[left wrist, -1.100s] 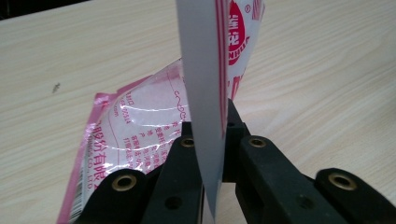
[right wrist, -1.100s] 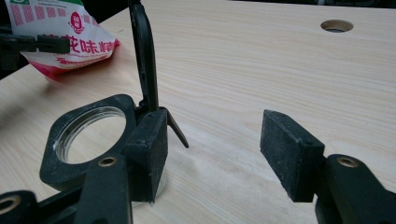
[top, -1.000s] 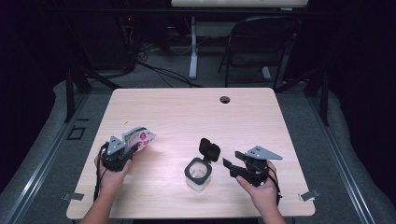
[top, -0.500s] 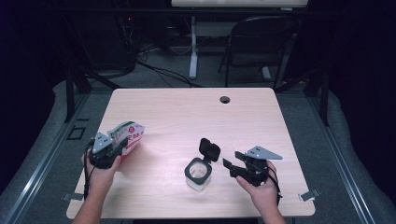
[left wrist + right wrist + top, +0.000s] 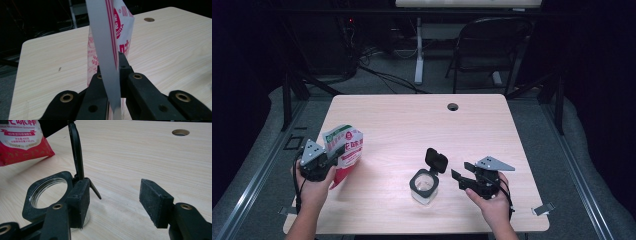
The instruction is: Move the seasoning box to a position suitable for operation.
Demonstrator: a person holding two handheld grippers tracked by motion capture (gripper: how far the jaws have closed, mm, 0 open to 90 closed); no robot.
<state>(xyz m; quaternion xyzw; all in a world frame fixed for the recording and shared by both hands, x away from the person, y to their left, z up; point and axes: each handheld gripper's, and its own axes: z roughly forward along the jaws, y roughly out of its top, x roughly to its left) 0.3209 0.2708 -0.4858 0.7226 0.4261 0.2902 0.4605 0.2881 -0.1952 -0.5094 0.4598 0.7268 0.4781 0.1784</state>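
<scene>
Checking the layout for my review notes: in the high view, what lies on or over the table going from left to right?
Left gripper → red-and-white pouch → clear jar with its black flip lid open → right gripper, with the round hole in the table farther back.

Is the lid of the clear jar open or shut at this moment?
Open. The black flip lid stands up behind the jar, and the right gripper view shows its round mouth uncovered.

1. The pouch [image 5: 343, 150] is white with red print and a red lower part.
2. The jar [image 5: 423, 183] is clear with a black collar and black flip lid.
3. The table [image 5: 412, 125] is pale wood grain.
4. Both grippers' jaws are black.
</scene>
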